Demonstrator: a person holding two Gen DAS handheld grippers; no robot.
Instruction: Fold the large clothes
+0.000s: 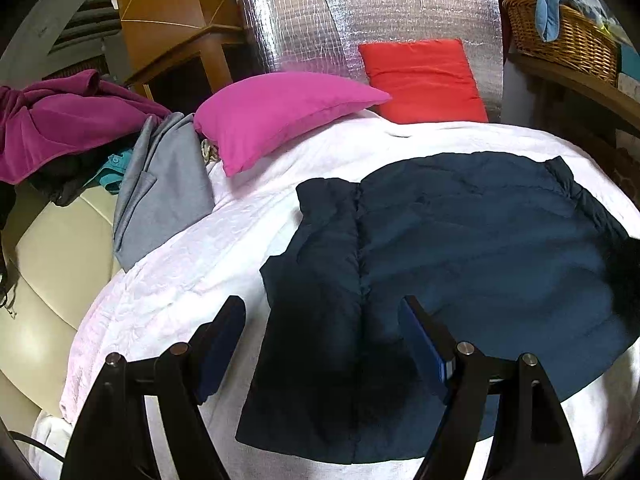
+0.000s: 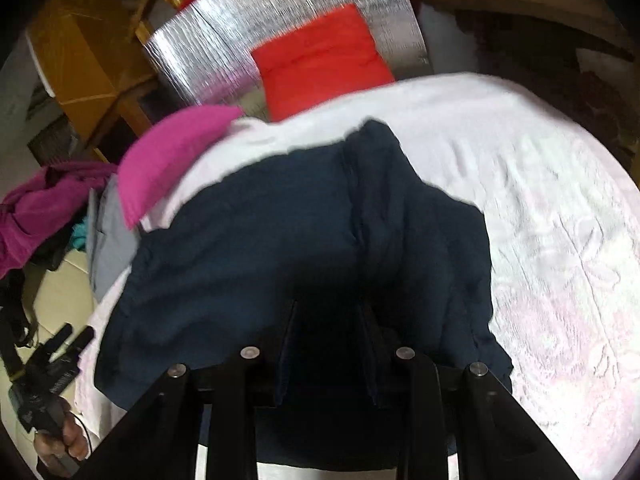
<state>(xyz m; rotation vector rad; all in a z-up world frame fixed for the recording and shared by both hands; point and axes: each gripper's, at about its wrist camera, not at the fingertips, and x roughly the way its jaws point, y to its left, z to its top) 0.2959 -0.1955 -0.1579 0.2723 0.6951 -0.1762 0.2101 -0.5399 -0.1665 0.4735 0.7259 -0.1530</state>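
A dark navy padded jacket lies spread on a white quilted bedspread, with a folded strip along its left side. My left gripper is open above the jacket's near left part, its fingers wide apart and empty. In the right wrist view the jacket fills the middle, with its right flap folded over. My right gripper hovers low over the jacket's near edge with a narrow gap between its fingers; the view is blurred and dark there. The left gripper also shows in the right wrist view, held by a hand.
A pink pillow and a red pillow lie at the bed's head against a silver foil panel. A pile of purple, grey and teal clothes sits at left. A wicker basket stands at right.
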